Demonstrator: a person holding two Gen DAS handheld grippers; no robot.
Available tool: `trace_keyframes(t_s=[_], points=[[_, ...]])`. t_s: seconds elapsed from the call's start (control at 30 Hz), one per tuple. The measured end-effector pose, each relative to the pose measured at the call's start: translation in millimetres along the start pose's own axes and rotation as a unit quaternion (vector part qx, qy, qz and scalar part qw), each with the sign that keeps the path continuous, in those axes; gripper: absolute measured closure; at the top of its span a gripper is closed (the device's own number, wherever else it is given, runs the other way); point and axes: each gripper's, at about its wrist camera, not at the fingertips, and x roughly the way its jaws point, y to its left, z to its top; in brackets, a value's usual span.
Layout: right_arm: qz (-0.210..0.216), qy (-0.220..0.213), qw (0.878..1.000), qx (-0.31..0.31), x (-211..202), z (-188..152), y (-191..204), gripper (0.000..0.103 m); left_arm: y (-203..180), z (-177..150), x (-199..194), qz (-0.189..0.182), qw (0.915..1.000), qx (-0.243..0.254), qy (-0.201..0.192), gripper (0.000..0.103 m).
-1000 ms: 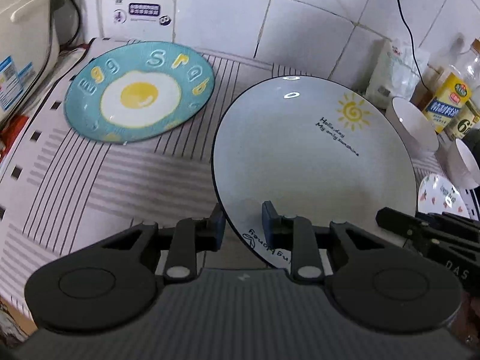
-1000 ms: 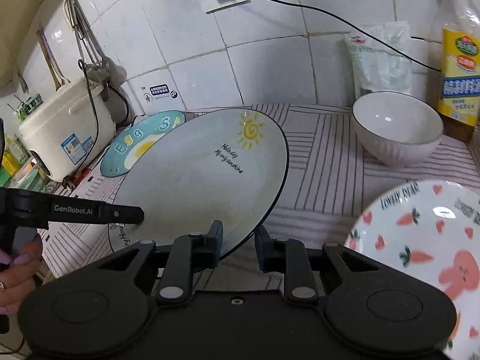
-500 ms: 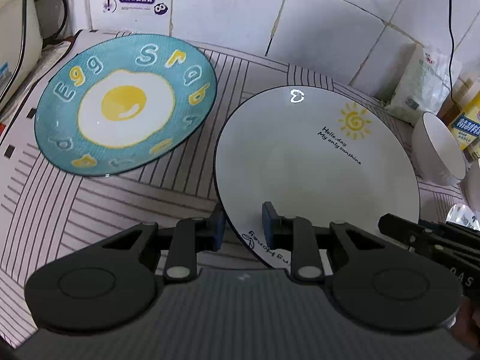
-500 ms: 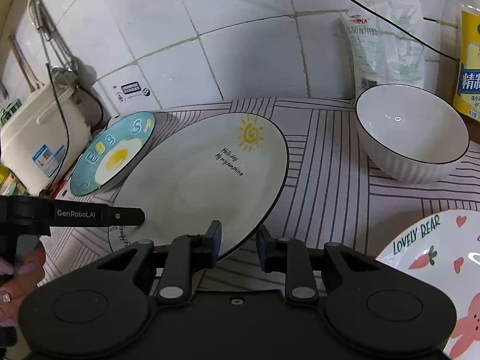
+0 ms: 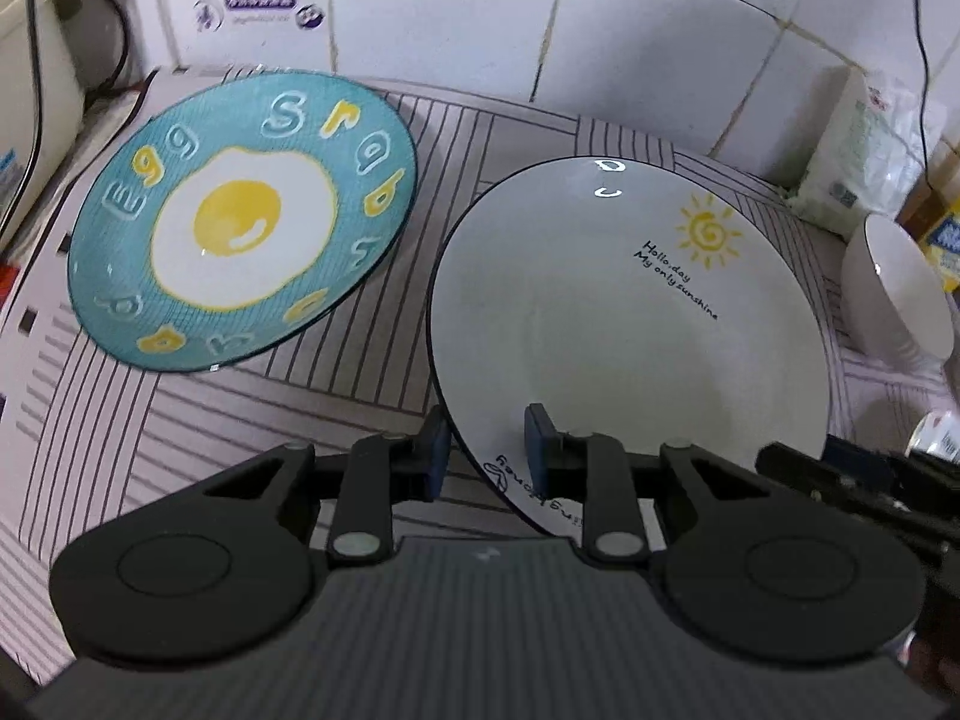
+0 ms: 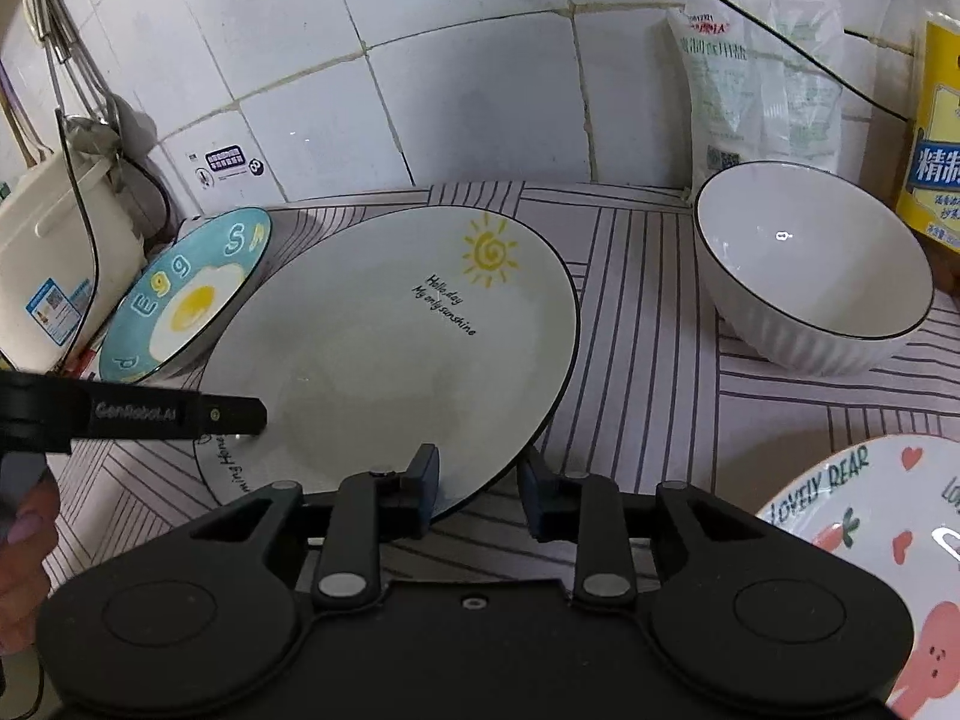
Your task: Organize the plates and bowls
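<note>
1. Left tongs: fingers either side of the sun plate rim, lower centre of the left view; a gap shows at the inner pad, so can't tell if clamped.
2. Right tongs: straddle the same plate's near edge, bottom centre of the right view; grip or loose, can't tell.
3. Sun plate is tilted, its far side raised off the striped surface; underside hidden.
4. Egg plate sits upper left, apart from the sun plate in the left view; in the right view it's partly covered by the sun plate.
5. White bowl upright, right of the sun plate; cut off at the left view's edge.
6. Carrot plate lower right, cropped by the frame.
7. Rice cooker far left, half cut off.
</note>
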Motion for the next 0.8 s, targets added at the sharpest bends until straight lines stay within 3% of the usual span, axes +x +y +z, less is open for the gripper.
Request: trace_keyframes(t_s=[0.1, 0.2, 0.33, 0.4, 0.63, 0.8], points=[[-0.013, -0.010, 1.000, -0.017, -15, 1, 6, 0.064, -2, 3, -13, 0.006, 0.9999, -0.006, 0.008, 0.078], [0.009, -0.030, 0.999, -0.014, -37, 4, 5, 0.063, -8, 4, -34, 0.005, 1.0000, 0.007, 0.002, 0.071], [0.025, -0.052, 0.998, -0.014, -67, 7, 9, 0.055, -24, 4, -62, 0.020, 0.9990, 0.039, 0.004, 0.051], [0.029, -0.063, 0.997, -0.027, -82, 6, 14, 0.052, -30, 0, -74, 0.029, 0.9985, 0.047, 0.000, 0.047], [0.020, -0.072, 0.995, -0.059, -130, 0, 25, 0.038, -43, -15, -113, 0.012, 0.9985, 0.053, 0.006, 0.035], [0.000, -0.084, 0.994, -0.072, -167, -9, 21, 0.035, -56, -25, -134, -0.022, 0.9975, 0.064, 0.019, 0.035]])
